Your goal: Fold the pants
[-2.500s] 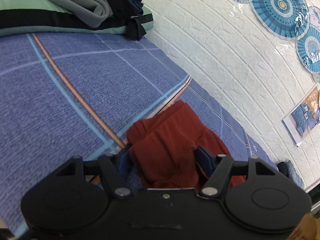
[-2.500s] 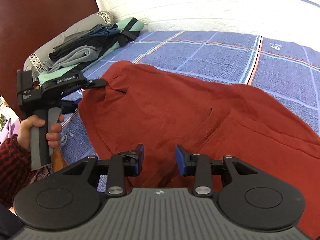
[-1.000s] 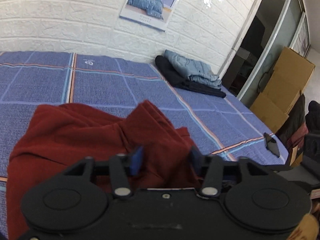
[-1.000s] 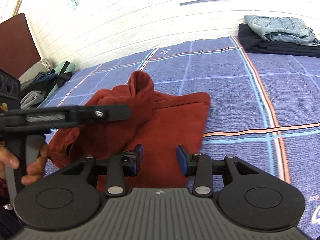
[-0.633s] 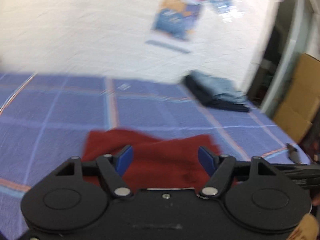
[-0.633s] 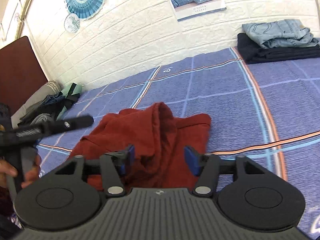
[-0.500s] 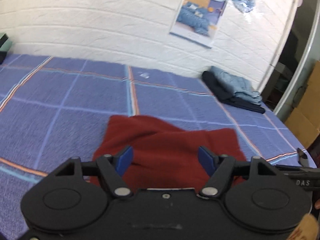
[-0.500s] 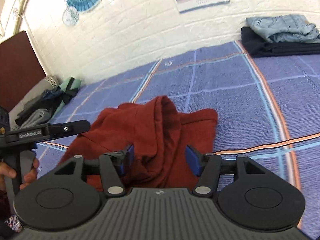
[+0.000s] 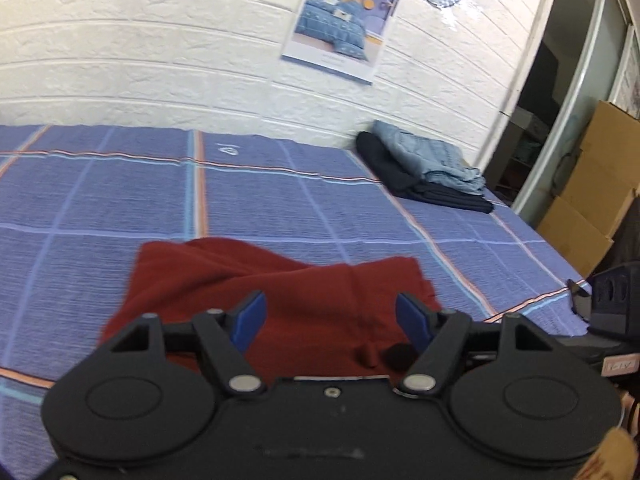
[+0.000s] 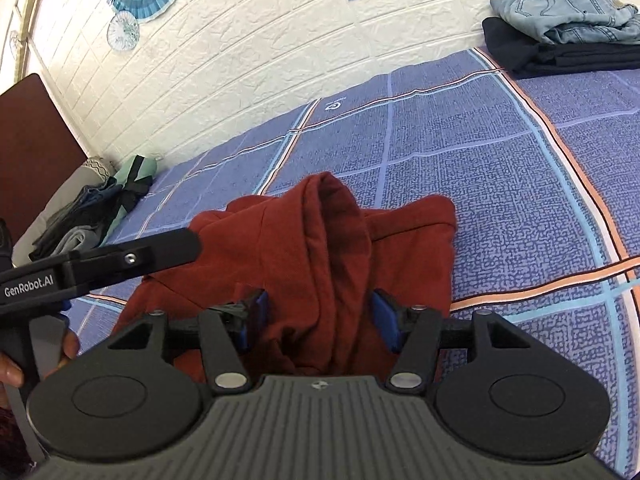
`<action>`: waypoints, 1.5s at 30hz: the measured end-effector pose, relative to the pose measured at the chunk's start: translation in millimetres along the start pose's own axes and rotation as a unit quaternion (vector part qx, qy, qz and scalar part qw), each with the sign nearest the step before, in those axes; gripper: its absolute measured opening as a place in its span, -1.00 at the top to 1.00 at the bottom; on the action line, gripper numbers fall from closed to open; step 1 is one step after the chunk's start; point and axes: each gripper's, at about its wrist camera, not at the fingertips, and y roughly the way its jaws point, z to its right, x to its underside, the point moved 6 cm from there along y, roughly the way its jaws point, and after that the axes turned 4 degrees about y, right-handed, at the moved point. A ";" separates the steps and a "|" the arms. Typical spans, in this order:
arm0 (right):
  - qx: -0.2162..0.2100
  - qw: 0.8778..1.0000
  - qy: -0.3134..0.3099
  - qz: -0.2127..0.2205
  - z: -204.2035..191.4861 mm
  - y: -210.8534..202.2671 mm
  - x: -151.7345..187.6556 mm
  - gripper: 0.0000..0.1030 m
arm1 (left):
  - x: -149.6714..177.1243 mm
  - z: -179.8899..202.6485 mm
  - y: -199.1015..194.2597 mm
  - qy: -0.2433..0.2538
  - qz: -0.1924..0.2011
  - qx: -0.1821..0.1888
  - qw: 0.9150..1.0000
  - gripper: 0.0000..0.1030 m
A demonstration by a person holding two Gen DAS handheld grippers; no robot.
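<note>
Spread wide and mostly bare, a blue plaid bedsheet (image 9: pixel 280 200), with open room on every side of the work; backed by a white brick wall (image 9: pixel 160 60) along the far edge; held near its front edge the red pants (image 10: pixel 304 248), doubled over into a compact but lumpy bundle. Judged as partly folded: a raised ridge of cloth down the middle wanted flattening, and a final fold probably remained. Stacked well apart in the far corner, folded jeans and dark clothes (image 10: pixel 560 40); another clothes pile (image 10: pixel 80 224) off by the headboard. Stood wide-jawed over the bundle, the left gripper (image 9: pixel 332 316), gripping nothing; straddled the ridge with pads clear of it, the right gripper (image 10: pixel 316 320), jaws just opened wider, holding nothing.
</note>
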 end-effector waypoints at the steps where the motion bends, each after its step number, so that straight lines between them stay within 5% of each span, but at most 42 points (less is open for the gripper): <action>1: 0.000 1.000 0.002 0.001 -0.2 0.7 0.1 -0.84 | 1.4 1.8 -0.2 0.001 -0.001 0.004 1.000 -0.39; 6: -0.007 1.000 0.006 0.005 -5.1 8.8 1.1 -0.84 | 3.5 8.1 7.4 0.001 -0.007 0.014 1.000 -0.39; 7: -0.005 1.000 0.007 0.006 -6.1 10.8 1.1 -0.68 | 3.3 8.0 7.6 0.000 -0.007 0.014 1.000 -0.39; 10: -0.014 1.000 0.021 0.003 -8.2 11.2 -2.0 0.46 | 2.4 5.8 6.1 -0.006 -0.007 0.014 1.000 -0.40; 11: -0.025 0.999 0.029 0.012 -10.5 4.3 -5.6 0.63 | 1.6 4.1 3.6 -0.009 -0.007 0.014 1.000 -0.41; 14: -0.035 0.998 0.013 0.055 -17.6 -27.2 -16.1 0.66 | -1.8 -3.2 -6.5 -0.023 0.001 0.021 0.999 -0.41; 18: 0.016 0.998 0.007 0.064 3.1 -41.7 -16.4 0.62 | -2.7 -14.6 -6.9 -0.042 -0.002 0.027 0.999 -0.41; 21: 0.053 0.998 0.022 0.005 22.7 -24.6 -4.2 0.12 | 4.3 -17.2 2.7 -0.045 -0.020 0.022 0.999 -0.41; 25: 0.094 0.993 0.003 0.074 20.5 -44.6 -11.9 -0.20 | 15.7 -19.6 6.5 -0.034 -0.037 0.012 0.999 -0.41; 28: 0.092 0.989 -0.018 0.115 12.0 -56.2 -21.0 -0.16 | 21.3 -25.6 11.7 -0.035 -0.049 0.003 0.998 -0.41; 35: 0.106 0.993 -0.034 0.039 12.3 -14.6 -7.0 -0.12 | 30.2 -29.7 18.9 -0.033 -0.052 0.000 0.998 -0.41; 45: 0.061 0.996 0.014 0.068 10.4 -34.0 -15.9 -0.21 | 24.8 -32.6 15.6 -0.051 -0.054 0.008 0.997 -0.43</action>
